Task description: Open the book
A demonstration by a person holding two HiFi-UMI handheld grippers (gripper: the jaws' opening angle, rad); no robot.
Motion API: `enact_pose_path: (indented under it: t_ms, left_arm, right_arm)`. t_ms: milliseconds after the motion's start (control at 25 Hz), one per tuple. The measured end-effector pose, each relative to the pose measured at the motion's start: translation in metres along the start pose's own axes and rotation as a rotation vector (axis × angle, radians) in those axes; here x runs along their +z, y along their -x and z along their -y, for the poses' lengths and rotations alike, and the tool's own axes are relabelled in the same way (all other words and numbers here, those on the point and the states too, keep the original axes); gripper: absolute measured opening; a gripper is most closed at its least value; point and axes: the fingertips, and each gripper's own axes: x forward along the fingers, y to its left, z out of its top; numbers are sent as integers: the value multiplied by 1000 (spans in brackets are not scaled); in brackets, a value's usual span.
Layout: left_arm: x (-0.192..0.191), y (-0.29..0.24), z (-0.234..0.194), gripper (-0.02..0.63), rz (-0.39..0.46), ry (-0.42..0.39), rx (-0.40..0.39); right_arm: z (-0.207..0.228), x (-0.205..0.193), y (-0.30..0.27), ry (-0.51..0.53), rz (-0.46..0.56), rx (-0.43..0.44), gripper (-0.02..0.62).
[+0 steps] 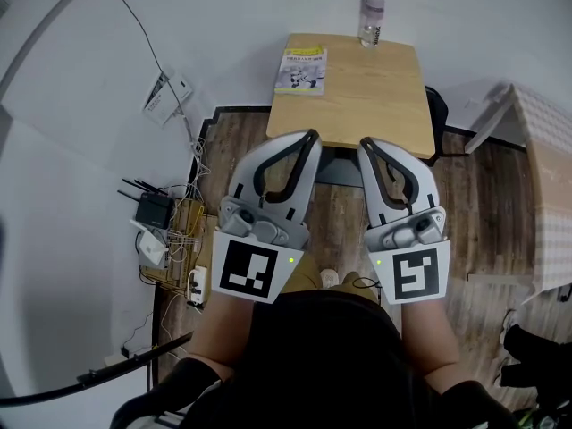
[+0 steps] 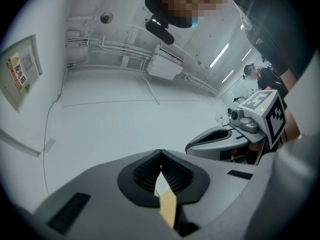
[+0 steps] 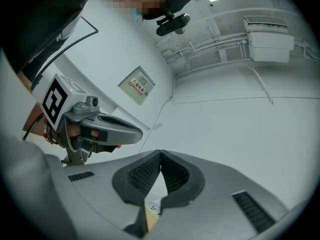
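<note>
A thin book (image 1: 302, 70) with a white and yellow cover lies closed on the far left part of a small wooden table (image 1: 375, 96). My left gripper (image 1: 311, 137) and right gripper (image 1: 366, 143) hover side by side before the table's near edge, short of the book. Both point slightly upward toward the wall. In the left gripper view the jaws meet at the tips (image 2: 160, 156) with nothing between them, and the right gripper (image 2: 235, 139) shows beside them. The right gripper view shows its jaws (image 3: 160, 155) likewise shut and empty, with the left gripper (image 3: 100, 129) alongside.
A clear bottle with a pink cap (image 1: 372, 19) stands at the table's far edge. A router, cables and a power strip (image 1: 165, 231) sit on the floor at the left. A checkered table (image 1: 550, 177) is at the right. White walls lie ahead.
</note>
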Motion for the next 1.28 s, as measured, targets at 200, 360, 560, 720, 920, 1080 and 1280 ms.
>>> enact_pose_path:
  t_ms: [200,360,560,720,920,1080,1280]
  left_arm:
    - [3,-4,0,11,0,-2,7]
    - [3,-8,2,12,-3,-2,9]
    - [2,-10,5,11,-7,-10,7]
    - [-1,-12,4,11,-7,-12,7]
    - [-9,-19,1,11,-9,0,9]
    - [-17,-28,-7,12,-10,19,6]
    - [-35,-46,-16,11,-20,38,-11]
  right_arm:
    - [4,0,0,-4,5,0,29]
    - [9,-2,0,-9,11,-1,29]
    - [10,-5,1,-17,13,-2,29]
    - [11,-8,-1,-13,12,-1,29]
    - [17,-15,-8,-13,3,-2,29]
    - [22,-20,-18,-11,-4,-5,29]
    - [29,-36,-35,-3,-33,-11,29]
